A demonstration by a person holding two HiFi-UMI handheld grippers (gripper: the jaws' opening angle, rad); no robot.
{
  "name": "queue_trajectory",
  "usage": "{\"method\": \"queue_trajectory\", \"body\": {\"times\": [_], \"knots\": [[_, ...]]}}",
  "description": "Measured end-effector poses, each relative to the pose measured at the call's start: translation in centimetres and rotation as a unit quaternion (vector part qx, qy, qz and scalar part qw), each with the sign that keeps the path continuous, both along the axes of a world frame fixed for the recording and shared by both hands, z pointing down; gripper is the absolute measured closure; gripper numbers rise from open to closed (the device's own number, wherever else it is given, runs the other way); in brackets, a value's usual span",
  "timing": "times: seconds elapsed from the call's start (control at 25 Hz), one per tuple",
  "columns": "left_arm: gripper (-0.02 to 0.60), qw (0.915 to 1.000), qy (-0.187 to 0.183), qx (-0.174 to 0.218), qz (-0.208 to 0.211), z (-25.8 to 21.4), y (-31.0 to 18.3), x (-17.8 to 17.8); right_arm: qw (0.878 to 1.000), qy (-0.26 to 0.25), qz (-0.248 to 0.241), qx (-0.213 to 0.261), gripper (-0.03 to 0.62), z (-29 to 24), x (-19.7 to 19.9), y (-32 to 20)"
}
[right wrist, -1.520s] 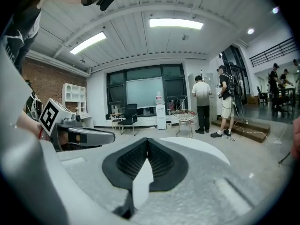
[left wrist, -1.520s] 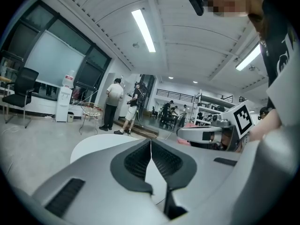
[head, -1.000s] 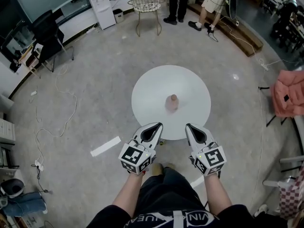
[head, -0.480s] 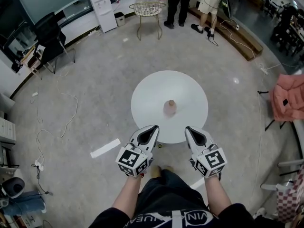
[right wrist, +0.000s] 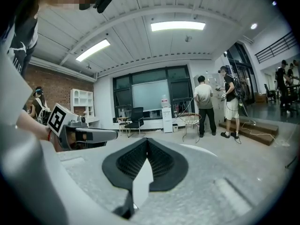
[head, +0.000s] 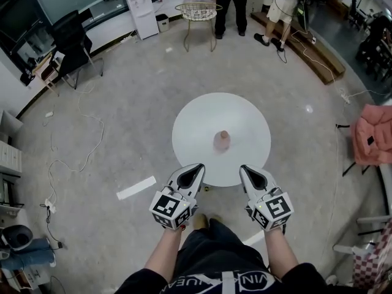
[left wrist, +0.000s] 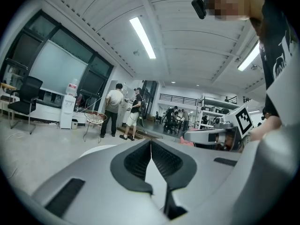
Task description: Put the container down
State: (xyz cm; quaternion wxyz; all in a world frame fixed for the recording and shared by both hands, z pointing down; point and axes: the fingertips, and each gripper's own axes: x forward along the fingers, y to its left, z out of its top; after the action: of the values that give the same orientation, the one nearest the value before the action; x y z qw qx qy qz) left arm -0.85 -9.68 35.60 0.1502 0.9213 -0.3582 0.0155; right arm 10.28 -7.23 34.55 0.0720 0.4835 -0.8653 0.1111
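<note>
Bright, even light from ceiling lamps [right wrist: 178,26]. Shadows soft. Small glare spot on floor [head: 309,109]. Strong fisheye bending, dark corners in both gripper views.

I think I am looking into a big work room, like a lab or workshop in an office building. The grey floor [head: 122,103] is wide and bare, with a long cable [head: 101,136] lying loose on it and a strip of white tape [head: 136,188] stuck down. High up there are long strip lights [left wrist: 143,37]. Along the walls I see big dark windows [right wrist: 150,95], a water cooler [head: 142,12], a black office chair [head: 70,41], and white shelves [right wrist: 80,102] by a brick wall [right wrist: 49,86]. A round white table [head: 196,127] stands alone in the middle. Far off, a person in dark trousers [head: 231,2] and a person in shorts [head: 285,5] stand near a wire basket stand [head: 199,8] and a low wooden platform [head: 312,51].
</note>
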Motion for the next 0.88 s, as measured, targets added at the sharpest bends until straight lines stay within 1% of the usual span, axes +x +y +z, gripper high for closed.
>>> {"method": "queue_trajectory", "body": {"times": [0.52, 0.68, 0.88], "knots": [[0.568, 1.0, -0.004, -0.003, -0.005, 0.3, -0.1, -0.2, 1.0, -0.001, -0.013, -0.004, 0.588, 0.5, -0.1, -0.3], [0.568, 1.0, -0.004, -0.005, -0.006, 0.1, -0.1, -0.4, 1.0, 0.002, -0.01, -0.013, 0.588, 0.7, -0.1, -0.1], [0.568, 0.9999, -0.005, -0.009, -0.007, 0.5, -0.2, -0.8, 1.0, 0.008, -0.017, -0.017, 0.588, 1.1, -0.7, -0.1]]}}
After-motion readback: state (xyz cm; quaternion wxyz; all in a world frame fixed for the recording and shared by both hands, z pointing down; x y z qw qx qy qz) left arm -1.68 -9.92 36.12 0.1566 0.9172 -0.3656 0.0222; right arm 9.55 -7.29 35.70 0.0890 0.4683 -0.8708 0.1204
